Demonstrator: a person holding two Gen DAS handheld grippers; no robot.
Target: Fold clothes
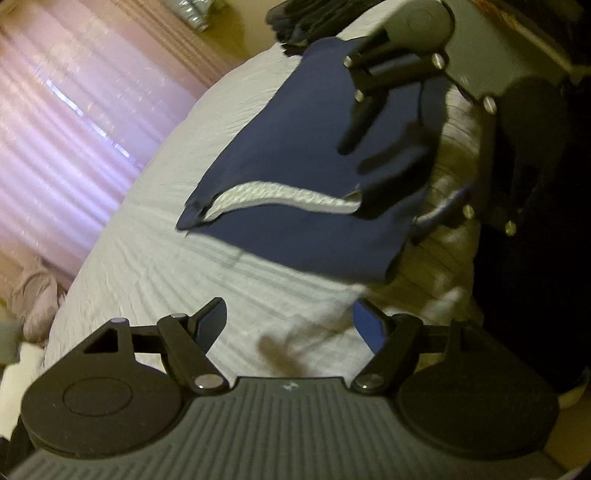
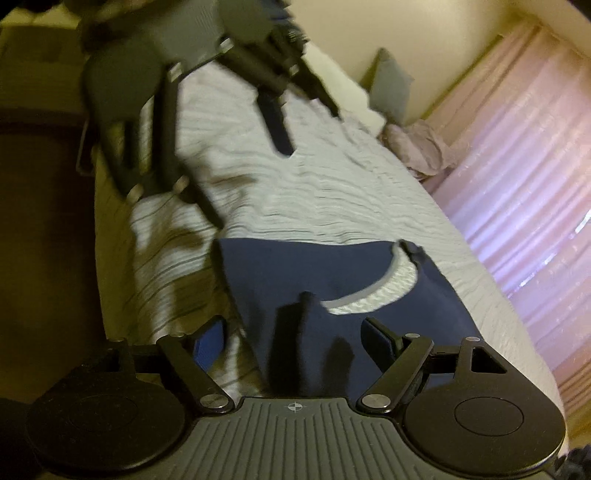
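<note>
A navy garment point(image 1: 303, 166) lies flat on a white ribbed bed cover point(image 1: 184, 280), with a pale crescent-shaped opening across it. My left gripper point(image 1: 291, 325) hovers open over bare cover just short of the garment's near edge, nothing between its fingers. In the right wrist view the same garment point(image 2: 332, 273) lies under my right gripper point(image 2: 295, 339), which is open with its pads off the cloth. Each gripper shows in the other's view: the right gripper point(image 1: 384, 188) is above the garment's far side, and the left gripper point(image 2: 255, 184) is over the bed cover point(image 2: 332, 192) beyond the garment.
Pink curtains point(image 1: 74, 122) hang along one side of the bed. A dark pile of clothes point(image 1: 295, 22) sits at the far end. A grey pillow point(image 2: 391, 85) and a crumpled pinkish cloth point(image 2: 421, 147) lie at the head. Dark furniture point(image 2: 37, 221) borders the other side.
</note>
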